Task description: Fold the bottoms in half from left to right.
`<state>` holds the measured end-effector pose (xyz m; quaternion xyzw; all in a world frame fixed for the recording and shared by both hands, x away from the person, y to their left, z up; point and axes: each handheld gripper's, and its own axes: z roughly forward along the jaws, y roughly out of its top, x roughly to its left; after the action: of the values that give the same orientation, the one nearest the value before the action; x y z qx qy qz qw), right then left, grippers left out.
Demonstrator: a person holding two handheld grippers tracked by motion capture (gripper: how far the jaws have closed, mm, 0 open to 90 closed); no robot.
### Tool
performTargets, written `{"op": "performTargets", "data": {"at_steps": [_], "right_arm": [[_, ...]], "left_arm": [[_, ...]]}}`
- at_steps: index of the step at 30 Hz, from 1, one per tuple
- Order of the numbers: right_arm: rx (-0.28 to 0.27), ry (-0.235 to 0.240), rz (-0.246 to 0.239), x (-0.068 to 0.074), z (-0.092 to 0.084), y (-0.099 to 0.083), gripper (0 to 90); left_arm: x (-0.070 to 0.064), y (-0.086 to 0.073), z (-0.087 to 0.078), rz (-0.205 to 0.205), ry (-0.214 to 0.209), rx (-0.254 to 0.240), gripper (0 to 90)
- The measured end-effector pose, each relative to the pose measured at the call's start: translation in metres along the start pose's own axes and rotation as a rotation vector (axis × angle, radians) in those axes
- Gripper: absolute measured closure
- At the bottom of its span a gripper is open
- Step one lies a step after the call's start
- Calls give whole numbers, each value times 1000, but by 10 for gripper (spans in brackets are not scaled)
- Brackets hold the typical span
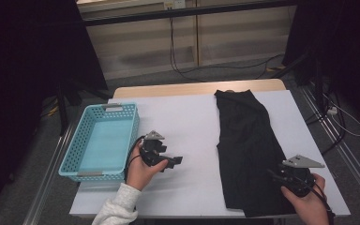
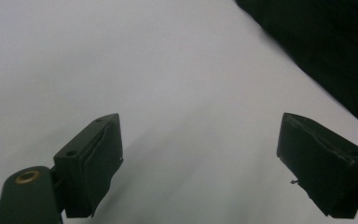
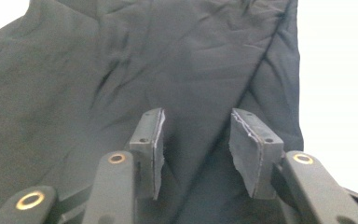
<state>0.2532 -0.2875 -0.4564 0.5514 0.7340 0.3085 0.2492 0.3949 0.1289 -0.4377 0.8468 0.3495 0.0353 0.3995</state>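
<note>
Right gripper hovers over plain black garment, unlabelled.

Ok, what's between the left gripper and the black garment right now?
Nothing: bare white tabletop separates the left gripper from the black garment, as seen in the high view.

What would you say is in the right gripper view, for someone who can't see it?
The right gripper hovers over a wrinkled black garment, its two black jaws partly apart with no cloth pinched between them. A strip of white table shows beside the garment.
</note>
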Motion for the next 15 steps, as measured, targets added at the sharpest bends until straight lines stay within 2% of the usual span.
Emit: {"op": "performTargets", "data": {"at_steps": [2,8,11,12,15], "right_arm": [[11,-6,1,1,1,0,557],[17,-6,14,2,2,0,559],[21,1,13,2,3,0,616],[24,5,15,2,2,0,630],[26,11,22,1,2,1,671]], "left_arm": [[-1,0,0,5,-15,2,129],[-2,-4,-4,4,-18,4,119],[-4,-4,-3,-11,-28,14,117],[-6,-3,-3,7,-24,15,117],[-8,-1,-5,21,-37,11,106]]}}
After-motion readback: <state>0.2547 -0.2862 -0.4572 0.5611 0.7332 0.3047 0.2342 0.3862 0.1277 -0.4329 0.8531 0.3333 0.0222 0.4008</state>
